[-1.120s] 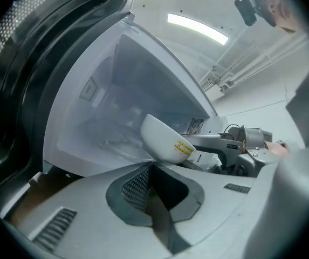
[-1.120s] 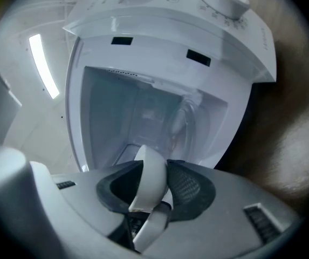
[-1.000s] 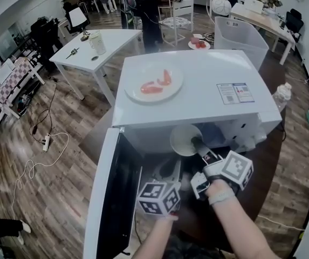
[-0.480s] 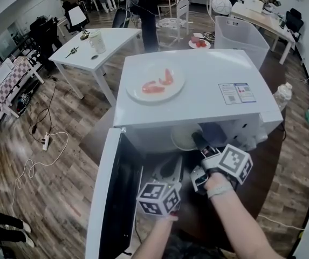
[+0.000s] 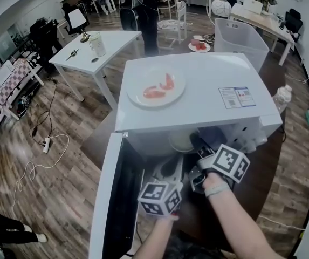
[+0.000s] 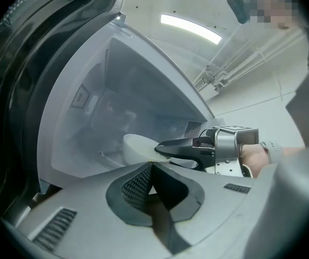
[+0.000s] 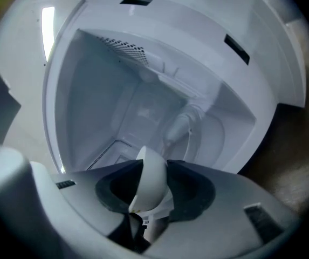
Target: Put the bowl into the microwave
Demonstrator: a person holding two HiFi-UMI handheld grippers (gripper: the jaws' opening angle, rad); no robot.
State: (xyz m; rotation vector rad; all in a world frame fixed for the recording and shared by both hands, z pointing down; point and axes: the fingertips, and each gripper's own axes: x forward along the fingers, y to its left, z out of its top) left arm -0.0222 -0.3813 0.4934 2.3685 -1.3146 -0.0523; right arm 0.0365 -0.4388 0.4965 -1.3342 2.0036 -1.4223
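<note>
White bowl (image 5: 180, 141) upright, just inside white microwave (image 5: 208, 72), door open

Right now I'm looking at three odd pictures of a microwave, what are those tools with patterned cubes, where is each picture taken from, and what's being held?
There is no robot: a person holds a hand-operated claw in each hand, and the patterned cubes belong to those tools. The wide picture comes from a camera on the person's head, looking down on a white microwave with its door swung open; a plate of red food sits on top. The other two come from cameras riding on each claw. The right claw grips a white bowl by its rim at the microwave's opening. The left claw is closed and empty.
</note>
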